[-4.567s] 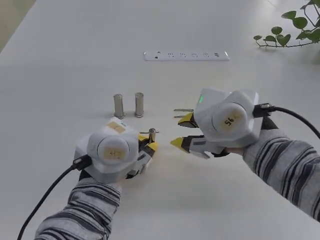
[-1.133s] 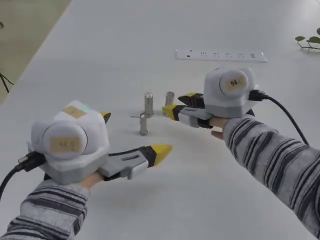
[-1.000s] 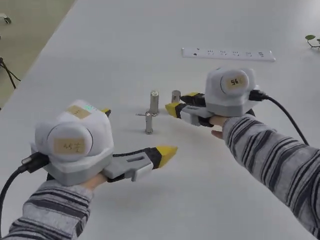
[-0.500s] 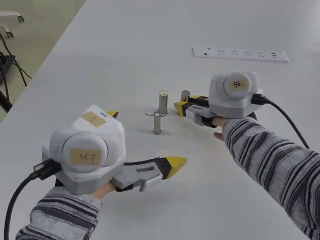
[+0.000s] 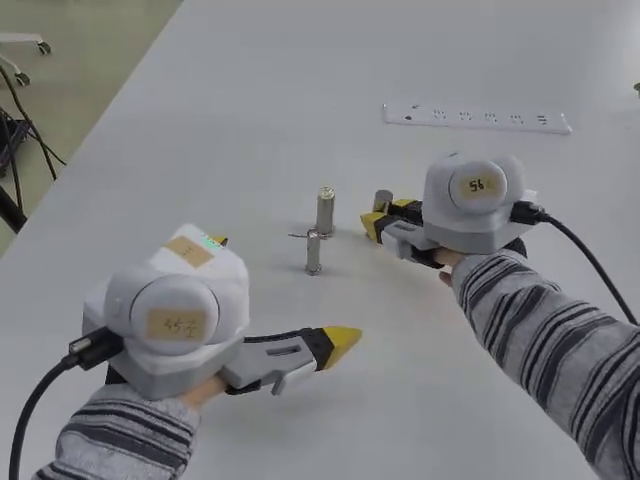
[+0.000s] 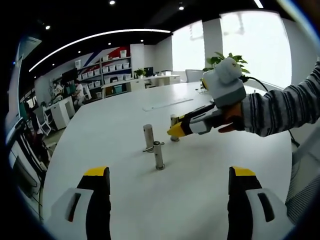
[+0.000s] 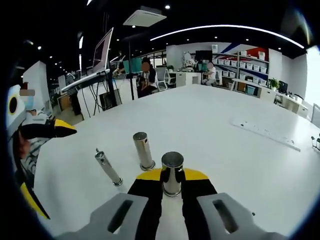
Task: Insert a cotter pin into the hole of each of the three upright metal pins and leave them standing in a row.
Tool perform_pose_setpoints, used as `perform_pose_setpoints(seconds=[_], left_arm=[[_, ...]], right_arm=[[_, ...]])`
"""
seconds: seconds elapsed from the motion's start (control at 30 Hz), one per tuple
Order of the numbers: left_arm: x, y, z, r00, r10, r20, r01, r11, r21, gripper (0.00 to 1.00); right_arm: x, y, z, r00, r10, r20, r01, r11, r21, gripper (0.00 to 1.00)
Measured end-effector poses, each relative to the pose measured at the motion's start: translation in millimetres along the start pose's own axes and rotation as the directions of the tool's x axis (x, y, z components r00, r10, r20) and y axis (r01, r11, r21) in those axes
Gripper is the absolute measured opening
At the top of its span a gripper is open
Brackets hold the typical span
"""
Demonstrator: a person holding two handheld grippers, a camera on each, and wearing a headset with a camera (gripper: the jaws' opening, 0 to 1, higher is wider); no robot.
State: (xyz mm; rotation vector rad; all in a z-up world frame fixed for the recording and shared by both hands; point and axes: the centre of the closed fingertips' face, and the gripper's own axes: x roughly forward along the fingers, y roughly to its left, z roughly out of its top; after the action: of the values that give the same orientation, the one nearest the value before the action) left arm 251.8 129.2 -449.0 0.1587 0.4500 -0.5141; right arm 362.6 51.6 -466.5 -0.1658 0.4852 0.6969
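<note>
Three upright metal pins stand mid-table. The nearest pin has a cotter pin through its top. Behind it stands a bare pin. The third pin sits between the yellow-tipped jaws of my right gripper, which is shut on it. My left gripper is held wide open with nothing in it, near the front left, well short of the pins.
A white power strip lies at the far side of the white table. The table's left edge drops to the floor. A black cable trails from the right gripper.
My right gripper has moved in around the third pin and shut on it. My left gripper stayed open and drew back a little. The head camera has shifted.
</note>
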Motion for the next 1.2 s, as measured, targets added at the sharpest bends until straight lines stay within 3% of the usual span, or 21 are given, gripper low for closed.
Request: perform_pose_setpoints(seconds=[0.07, 0.67, 1.2], left_arm=[[-0.5, -0.8, 0.7, 1.0, -0.001, 0.002, 0.001, 1.0, 0.002, 0.98], [-15.0, -8.7, 4.9, 0.9997, 0.004, 0.023, -0.004, 1.0, 0.006, 0.97], [-16.1, -13.0, -1.3, 1.0, 0.003, 0.001, -0.003, 1.0, 0.019, 0.95]], right_arm=[[-6.6, 1.3, -4.1, 0.9999, -0.01, -0.013, 0.009, 1.0, -0.021, 0.08], [-59.1, 13.6, -43.2, 0.9986, -0.023, -0.048, 0.024, 1.0, 0.014, 0.08], [-69.9, 22.7, -57.1, 0.998, -0.023, -0.059, 0.023, 1.0, 0.009, 0.09]])
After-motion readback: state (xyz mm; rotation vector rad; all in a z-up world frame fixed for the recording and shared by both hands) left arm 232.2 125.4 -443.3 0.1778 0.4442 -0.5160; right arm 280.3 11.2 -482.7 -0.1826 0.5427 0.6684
